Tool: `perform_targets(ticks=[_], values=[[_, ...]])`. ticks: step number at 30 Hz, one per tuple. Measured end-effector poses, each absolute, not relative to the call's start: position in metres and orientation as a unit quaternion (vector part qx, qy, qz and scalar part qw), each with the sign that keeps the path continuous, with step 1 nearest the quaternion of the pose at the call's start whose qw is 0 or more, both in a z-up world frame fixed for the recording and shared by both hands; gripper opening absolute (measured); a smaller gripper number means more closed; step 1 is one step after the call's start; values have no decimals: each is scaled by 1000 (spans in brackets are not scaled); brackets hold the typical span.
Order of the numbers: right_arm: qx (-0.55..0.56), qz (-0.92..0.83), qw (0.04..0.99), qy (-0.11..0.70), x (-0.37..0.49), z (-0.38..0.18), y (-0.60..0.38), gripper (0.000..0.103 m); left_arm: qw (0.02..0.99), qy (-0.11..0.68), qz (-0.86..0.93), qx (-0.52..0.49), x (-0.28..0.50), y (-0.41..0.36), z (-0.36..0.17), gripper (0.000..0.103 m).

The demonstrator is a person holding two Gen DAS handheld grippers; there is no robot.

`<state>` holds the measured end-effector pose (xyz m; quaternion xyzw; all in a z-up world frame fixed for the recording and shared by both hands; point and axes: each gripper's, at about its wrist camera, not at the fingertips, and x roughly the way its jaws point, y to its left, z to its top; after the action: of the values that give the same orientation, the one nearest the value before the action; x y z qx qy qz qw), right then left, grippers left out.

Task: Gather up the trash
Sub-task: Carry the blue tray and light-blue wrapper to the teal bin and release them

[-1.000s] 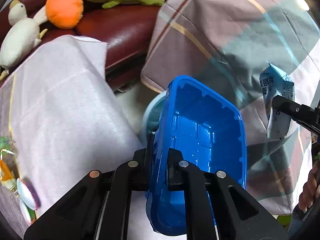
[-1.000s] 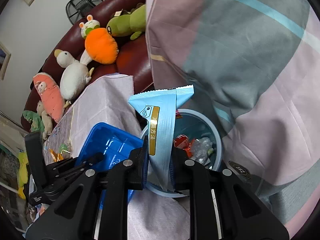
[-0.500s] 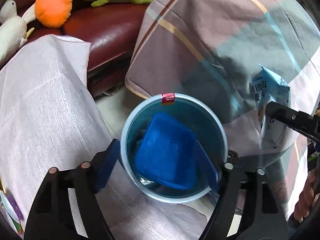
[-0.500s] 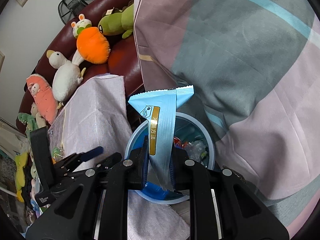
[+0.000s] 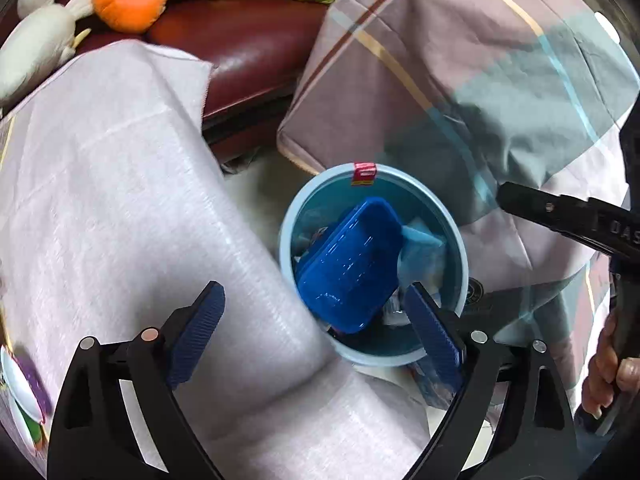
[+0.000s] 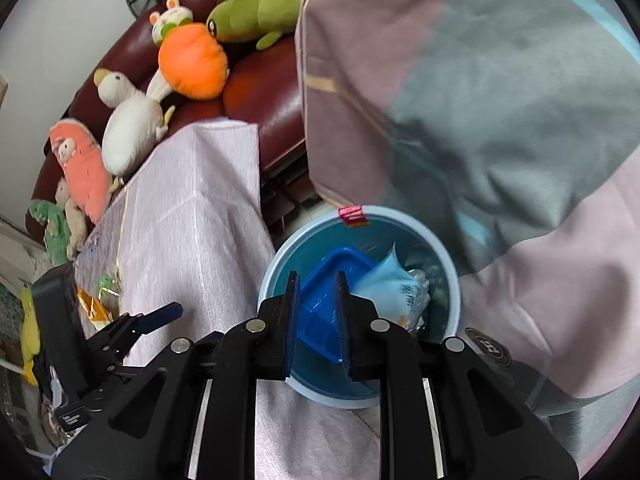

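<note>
A round pale-blue bin (image 5: 285, 240) (image 6: 384, 210) stands on the floor between the cloth-covered table and a checked blanket. A blue plastic tray (image 5: 348, 264) (image 6: 340, 258) lies tilted inside it, with a light-blue snack wrapper (image 5: 420, 256) (image 6: 388, 284) beside it among other trash. My left gripper (image 5: 312, 292) hovers over the bin's near rim; its jaws are opening wide with nothing between them. My right gripper (image 6: 317, 278) hangs above the bin, its pads close together and holding nothing.
The table under a pale lilac cloth (image 5: 120, 200) fills the left, with wrappers (image 6: 94, 308) at its far edge. A checked blanket (image 5: 480, 80) drapes close behind the bin. Plush toys (image 6: 192, 60) sit on a dark red sofa (image 5: 248, 44). A hand (image 5: 612, 376) grips the right tool.
The left gripper opened and the blue tray dropped into the bin. The light-blue wrapper left the right gripper's pads and now lies in the bin. Both grippers came lower over the bin.
</note>
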<state>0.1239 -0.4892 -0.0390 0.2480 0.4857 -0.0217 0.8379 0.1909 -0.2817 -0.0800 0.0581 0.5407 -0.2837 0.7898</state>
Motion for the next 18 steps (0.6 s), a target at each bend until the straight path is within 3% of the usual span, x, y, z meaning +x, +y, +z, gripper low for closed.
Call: perform_targets(ticks=[2, 4, 5, 6, 18], values=[[245, -21, 837, 490, 126, -40, -484, 22, 789, 542, -283, 55, 190, -274, -80, 92], [243, -19, 835, 493, 128, -38, -478, 37, 791, 542, -281, 53, 188, -266, -79, 92], [240, -21, 837, 492, 127, -36, -475, 59, 791, 542, -280, 51, 187, -263, -78, 92], [234, -24, 840, 489, 127, -33, -473, 72, 792, 542, -278, 48, 186, -259, -77, 92], [203, -29, 830, 518, 125, -21, -433, 77, 806, 530, -263, 4, 175, -200, -58, 93]])
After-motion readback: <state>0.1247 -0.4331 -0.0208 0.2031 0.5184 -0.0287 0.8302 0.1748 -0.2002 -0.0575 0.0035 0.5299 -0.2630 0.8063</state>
